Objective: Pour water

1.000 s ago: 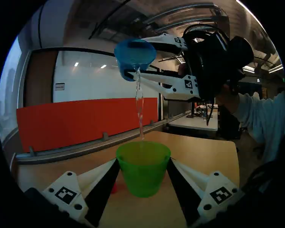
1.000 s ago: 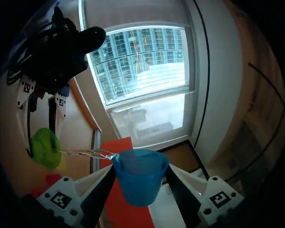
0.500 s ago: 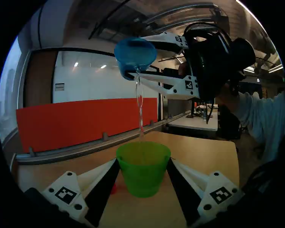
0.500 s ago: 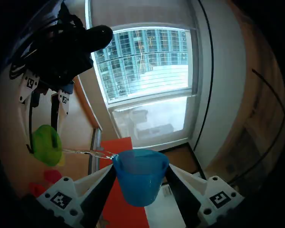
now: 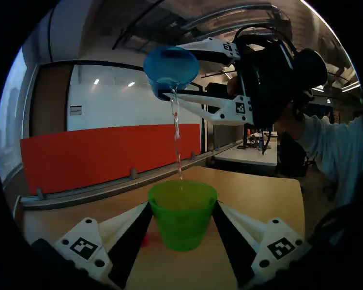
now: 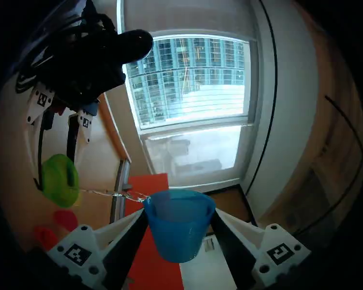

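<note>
My left gripper point(image 5: 182, 227) is shut on a green cup point(image 5: 182, 212), held upright just above a wooden table point(image 5: 259, 191). High above it, my right gripper point(image 5: 181, 72) is shut on a blue cup point(image 5: 171, 70) tipped on its side. A thin stream of water point(image 5: 176, 140) falls from the blue cup's lip into the green cup. In the right gripper view the blue cup point(image 6: 178, 223) sits between the fingers of the right gripper point(image 6: 178, 232), water point(image 6: 113, 194) runs leftward to the green cup point(image 6: 59, 180), and the left gripper point(image 6: 55, 145) holds that cup.
An orange partition panel point(image 5: 104, 152) and a metal rail point(image 5: 113, 183) run behind the table. A person's sleeve point(image 5: 331, 150) is at the right. Small red pieces point(image 6: 60, 220) lie on the table. A large window point(image 6: 196, 106) fills the wall behind.
The blue cup has tipped slightly further and the water keeps running into the green cup. The green cup and left gripper have stayed put.
</note>
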`<state>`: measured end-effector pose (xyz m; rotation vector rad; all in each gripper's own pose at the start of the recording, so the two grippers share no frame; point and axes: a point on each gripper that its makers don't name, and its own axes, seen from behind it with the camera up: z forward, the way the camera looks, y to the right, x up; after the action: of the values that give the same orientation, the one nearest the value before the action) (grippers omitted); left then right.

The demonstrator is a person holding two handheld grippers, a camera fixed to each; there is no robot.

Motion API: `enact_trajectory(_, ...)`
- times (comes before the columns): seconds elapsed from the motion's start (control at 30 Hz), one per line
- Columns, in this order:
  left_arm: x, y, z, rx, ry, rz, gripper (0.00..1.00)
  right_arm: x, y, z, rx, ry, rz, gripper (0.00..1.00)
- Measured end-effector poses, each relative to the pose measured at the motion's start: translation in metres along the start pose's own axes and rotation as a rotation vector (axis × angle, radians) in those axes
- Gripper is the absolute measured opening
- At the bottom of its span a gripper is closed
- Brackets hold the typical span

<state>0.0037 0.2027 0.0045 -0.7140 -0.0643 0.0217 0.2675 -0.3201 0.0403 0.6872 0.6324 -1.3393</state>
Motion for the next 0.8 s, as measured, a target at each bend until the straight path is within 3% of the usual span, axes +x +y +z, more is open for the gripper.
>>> enact_trajectory(0.8, 0.0013, 0.0003, 0.0011, 0.001, 0.005, -0.002, 0.85, 0.0089, 0.0003, 0.0017, 0.001, -0.005, -0.112, 0.9)
